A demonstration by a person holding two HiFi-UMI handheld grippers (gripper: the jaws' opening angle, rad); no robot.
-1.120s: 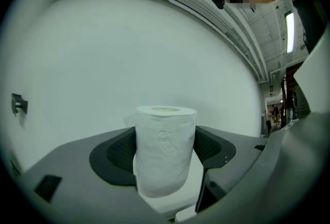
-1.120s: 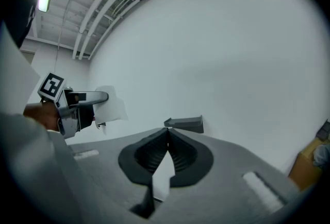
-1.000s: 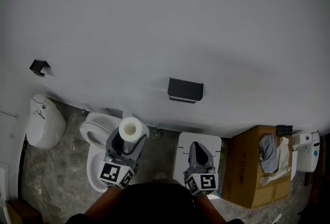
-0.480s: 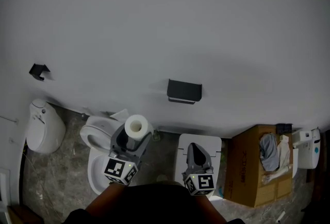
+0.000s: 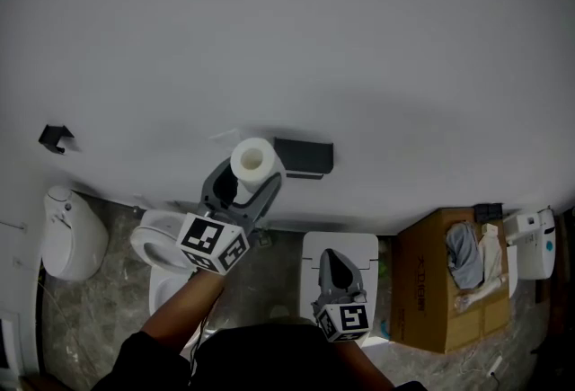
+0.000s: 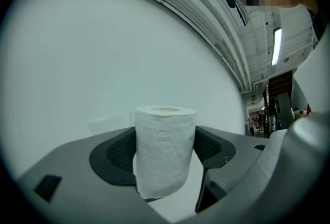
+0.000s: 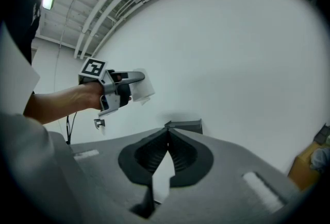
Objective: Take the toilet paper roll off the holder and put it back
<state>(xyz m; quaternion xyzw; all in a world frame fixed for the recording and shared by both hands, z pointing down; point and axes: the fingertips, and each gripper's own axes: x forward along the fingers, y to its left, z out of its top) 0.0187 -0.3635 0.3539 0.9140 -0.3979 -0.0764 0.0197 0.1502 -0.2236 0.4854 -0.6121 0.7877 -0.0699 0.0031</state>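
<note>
My left gripper [image 5: 252,170] is raised against the white wall and shut on a white toilet paper roll [image 5: 252,159], which stands upright between its pads. In the left gripper view the roll [image 6: 165,148] fills the gap between the two dark pads, with a loose end hanging at its lower edge. The black wall holder [image 5: 305,157] is just right of the roll, close to it; I cannot tell if they touch. My right gripper [image 5: 339,276] hangs lower, in front of me, shut with nothing in it; its tips meet [image 7: 167,133] below the holder [image 7: 185,126].
A white toilet [image 5: 151,244] stands below the left gripper. A white bin [image 5: 68,232] sits at the far left, a black hook [image 5: 54,137] above it on the wall. A white lidded box [image 5: 316,247] and a cardboard box [image 5: 438,290] with cloth are on the floor at the right.
My left gripper has risen and moved right with the roll, from above the toilet up to the holder's left side. The right gripper has stayed about where it was.
</note>
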